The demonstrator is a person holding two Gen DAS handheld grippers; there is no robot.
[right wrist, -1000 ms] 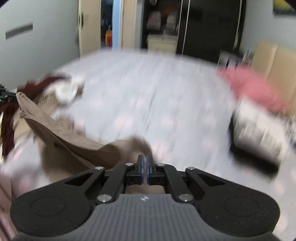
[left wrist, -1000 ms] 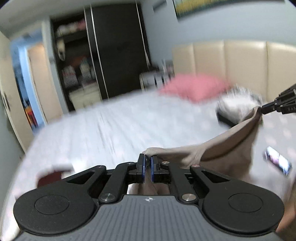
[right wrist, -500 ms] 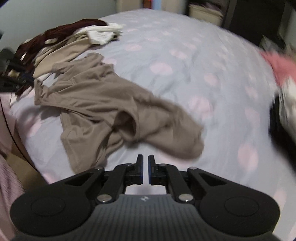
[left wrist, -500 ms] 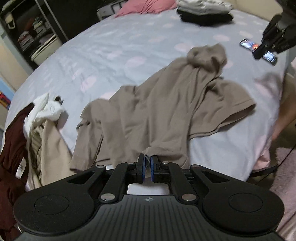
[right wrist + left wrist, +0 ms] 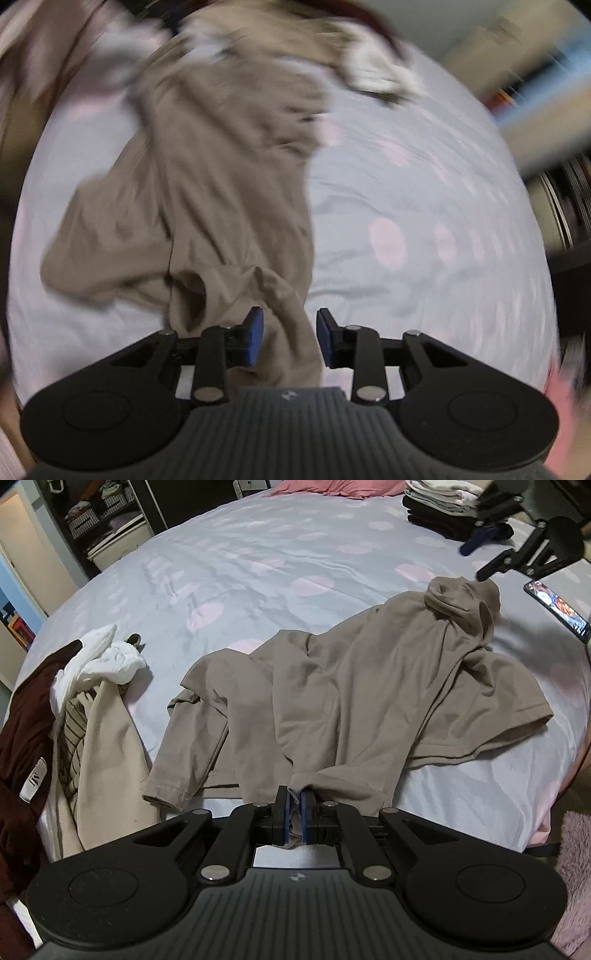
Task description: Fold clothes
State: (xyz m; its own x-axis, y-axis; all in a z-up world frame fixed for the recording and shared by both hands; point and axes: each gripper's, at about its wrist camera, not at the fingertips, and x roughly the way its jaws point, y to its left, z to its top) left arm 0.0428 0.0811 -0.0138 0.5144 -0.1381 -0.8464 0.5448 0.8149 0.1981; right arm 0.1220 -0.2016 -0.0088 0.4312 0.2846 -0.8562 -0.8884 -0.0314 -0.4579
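On the bed (image 5: 258, 561), near edge: my left gripper (image 5: 294, 814) is pinched tight on a fold of the taupe shirt (image 5: 351, 694), cloth bunched between the blue pads (image 5: 283, 818). Rest of the shirt lies crumpled across the polka-dot sheet, one sleeve trailing left, collar end heaped at the far right.

My right gripper (image 5: 290, 338) has just been opening; jaws now part-way apart. Shirt fabric lies under and between the fingers, pads not pressing on it. In the left view that gripper (image 5: 484, 574) sits just above the heaped collar end; can't tell if it touches.

Unfolded clothes pile (image 5: 74, 720) at the left edge: maroon, white, cream, striped pieces, partly cut off by the frame. Folded stack (image 5: 439, 502) at the far right, part hidden behind the right gripper. Phone (image 5: 557, 605) lit, lying right of the shirt, clipped by the frame edge. Pink pillow (image 5: 332, 485) at the top, mostly cropped.

Right view is heavily motion-blurred; only the shirt and sheet read reliably there.
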